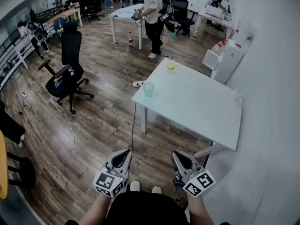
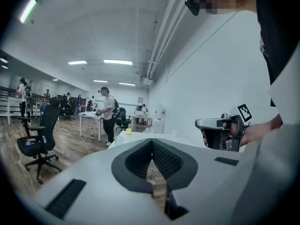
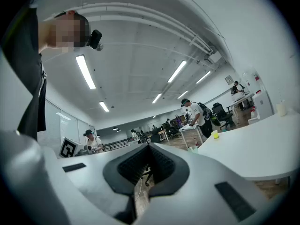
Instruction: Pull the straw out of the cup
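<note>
A translucent pale-green cup (image 1: 148,89) stands near the left corner of the white table (image 1: 197,107); no straw can be made out in it at this distance. A small yellow cup (image 1: 170,66) sits at the table's far corner. My left gripper (image 1: 123,156) and right gripper (image 1: 180,157) hang side by side close to my body, well short of the table, over the wooden floor. Both are shut with nothing between the jaws. In the left gripper view the jaws (image 2: 152,141) meet, with the right gripper (image 2: 219,125) beside them. The right gripper view shows its pads (image 3: 159,161) closed.
A black office chair (image 1: 66,74) stands on the floor to the left. A power strip (image 1: 138,83) and cables lie in front of the table. A person (image 1: 153,18) stands at a farther table. A white cabinet (image 1: 229,60) and the wall bound the right side.
</note>
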Demonstrator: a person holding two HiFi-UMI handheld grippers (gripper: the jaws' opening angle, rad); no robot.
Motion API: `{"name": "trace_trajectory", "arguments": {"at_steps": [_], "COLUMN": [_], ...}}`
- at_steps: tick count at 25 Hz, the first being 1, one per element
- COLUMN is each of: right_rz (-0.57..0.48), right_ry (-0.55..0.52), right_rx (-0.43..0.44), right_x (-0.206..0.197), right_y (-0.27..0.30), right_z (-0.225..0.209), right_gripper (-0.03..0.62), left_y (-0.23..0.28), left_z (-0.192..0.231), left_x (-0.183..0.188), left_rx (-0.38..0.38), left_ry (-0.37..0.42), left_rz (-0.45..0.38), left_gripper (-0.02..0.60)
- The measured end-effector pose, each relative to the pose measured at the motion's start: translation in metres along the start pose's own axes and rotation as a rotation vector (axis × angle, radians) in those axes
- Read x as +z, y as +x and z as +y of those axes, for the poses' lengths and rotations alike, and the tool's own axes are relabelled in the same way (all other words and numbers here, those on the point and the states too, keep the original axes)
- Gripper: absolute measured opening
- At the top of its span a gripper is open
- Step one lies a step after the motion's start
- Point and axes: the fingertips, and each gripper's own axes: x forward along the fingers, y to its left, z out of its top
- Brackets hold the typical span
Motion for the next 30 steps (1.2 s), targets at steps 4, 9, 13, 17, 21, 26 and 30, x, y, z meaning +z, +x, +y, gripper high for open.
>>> {"name": "trace_trajectory", "arguments": {"at_steps": [4,9,13,17,21,26,30], "right_rz": [-0.003,-0.010,-0.029,-0.036,-0.043,-0.039,-0.052], "right_ry": [-0.012,-0.014,0.018,0.023,0.035,0.040,0.052], "right_rx": [-0.001,-0.013,-0.019,-0.039,-0.049,-0.064,-0.088], "right_x": [0.005,0.007,0.006,0.004,0.005,-0.007,-0.012], "right_y": [0.002,0.004,0.008,0.014,0.022,0.029,0.028], "right_z": [0.003,0.006,0.012,0.018,0.028,0.045,0.052], "right_gripper": [0.021,0.021,0.021,0.021,0.023,0.023,0.023], "left_y": [0.000,0.002,-0.001,-0.007,-0.014,-0.028,-0.039], "left_z": [0.002,0.004,0.013,0.027,0.041,0.057,0.063], "left_x": [0.007,0.010,0.009,0.007,0.008,0.000,-0.007], "left_rx": [-0.006,-0.028,-0.044,-0.055,-0.060,-0.067,-0.085], "left_ry": [0.006,0.005,0.001,0.000,0.003,0.000,-0.010], "left_rz": [-0.016,-0.024,-0.026,-0.028,-0.027,-0.027,-0.024], "left_gripper": [0.014,0.014,0.014,0.014,0.014,0.014,0.014]}}
